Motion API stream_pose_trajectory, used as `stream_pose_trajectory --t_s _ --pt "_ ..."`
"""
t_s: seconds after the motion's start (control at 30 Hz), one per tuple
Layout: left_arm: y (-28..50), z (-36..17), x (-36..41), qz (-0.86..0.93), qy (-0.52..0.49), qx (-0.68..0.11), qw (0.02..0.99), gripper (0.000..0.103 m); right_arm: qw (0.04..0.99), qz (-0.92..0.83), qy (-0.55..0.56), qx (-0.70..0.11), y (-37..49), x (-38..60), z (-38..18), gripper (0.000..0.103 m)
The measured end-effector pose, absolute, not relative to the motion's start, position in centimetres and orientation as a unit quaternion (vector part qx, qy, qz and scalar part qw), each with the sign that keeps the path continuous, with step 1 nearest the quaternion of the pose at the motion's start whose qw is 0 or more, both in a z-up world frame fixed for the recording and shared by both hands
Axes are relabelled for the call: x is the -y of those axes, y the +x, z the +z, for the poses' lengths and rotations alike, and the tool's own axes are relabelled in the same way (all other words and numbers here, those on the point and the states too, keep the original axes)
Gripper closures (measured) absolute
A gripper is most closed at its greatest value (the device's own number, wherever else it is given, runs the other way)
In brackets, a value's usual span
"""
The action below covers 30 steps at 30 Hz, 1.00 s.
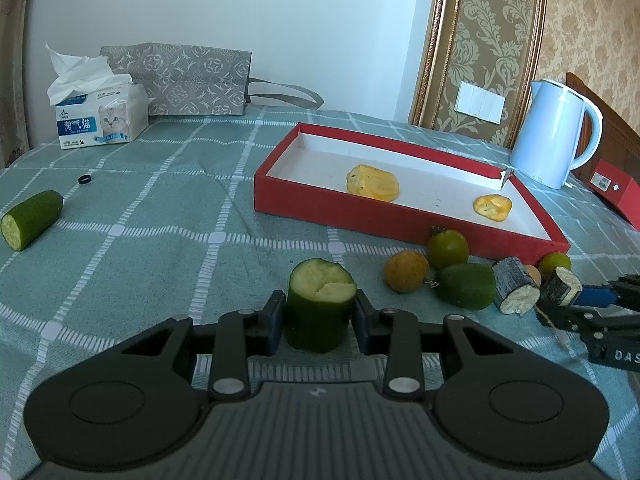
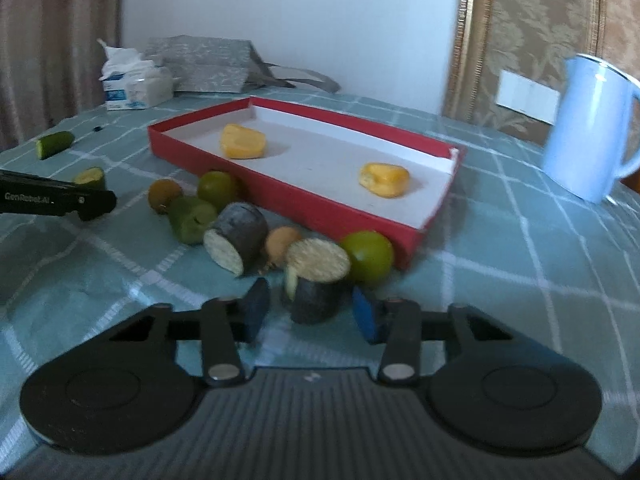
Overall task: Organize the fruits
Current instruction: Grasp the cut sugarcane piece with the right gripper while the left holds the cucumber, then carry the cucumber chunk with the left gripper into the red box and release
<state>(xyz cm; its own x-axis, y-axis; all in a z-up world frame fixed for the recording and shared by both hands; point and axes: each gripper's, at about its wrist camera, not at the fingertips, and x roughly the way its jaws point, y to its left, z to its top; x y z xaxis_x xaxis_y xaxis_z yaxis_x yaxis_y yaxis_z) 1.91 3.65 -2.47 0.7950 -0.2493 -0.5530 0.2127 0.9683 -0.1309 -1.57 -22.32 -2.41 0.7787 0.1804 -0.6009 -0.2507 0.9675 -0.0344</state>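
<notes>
gripping a green stub, left tool faces open cloth; right tool spread around dark stub.

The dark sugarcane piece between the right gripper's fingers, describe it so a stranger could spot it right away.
Find the red tray on the checked tablecloth; fruit lies along its near wall. The sugarcane stub stands upright nearest the right gripper, pale cut face up, beside a green fruit. Its twin lies on its side.

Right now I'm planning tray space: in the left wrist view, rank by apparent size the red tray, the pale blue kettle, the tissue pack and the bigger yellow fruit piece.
1. Red cardboard tray
2. Pale blue kettle
3. Tissue pack
4. Bigger yellow fruit piece
The kettle and the pack stand at unlike distances, so their order is unsure.
</notes>
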Motion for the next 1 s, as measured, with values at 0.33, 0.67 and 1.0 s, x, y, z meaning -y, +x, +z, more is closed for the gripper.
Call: stream_pose_trajectory --t_s 0.33,0.67,1.0 --pt "1.9 -2.5 -3.6 -0.122 -0.031 -0.296 0.947 0.068 0.947 0.103 -0.061 -0.297 -1.3 21.9 -2.2 0.072" --pt "1.8 -2.5 -3.4 -0.12 -0.026 -0.296 0.947 0.068 0.953 0.054 0.055 -0.293 -2.8 25.6 -2.1 0.071" --pt "1.8 -2.4 -2.8 -0.11 -0.005 -0.293 0.95 0.069 0.946 0.038 0.108 -0.303 -2.5 27.4 -2.8 0.071"
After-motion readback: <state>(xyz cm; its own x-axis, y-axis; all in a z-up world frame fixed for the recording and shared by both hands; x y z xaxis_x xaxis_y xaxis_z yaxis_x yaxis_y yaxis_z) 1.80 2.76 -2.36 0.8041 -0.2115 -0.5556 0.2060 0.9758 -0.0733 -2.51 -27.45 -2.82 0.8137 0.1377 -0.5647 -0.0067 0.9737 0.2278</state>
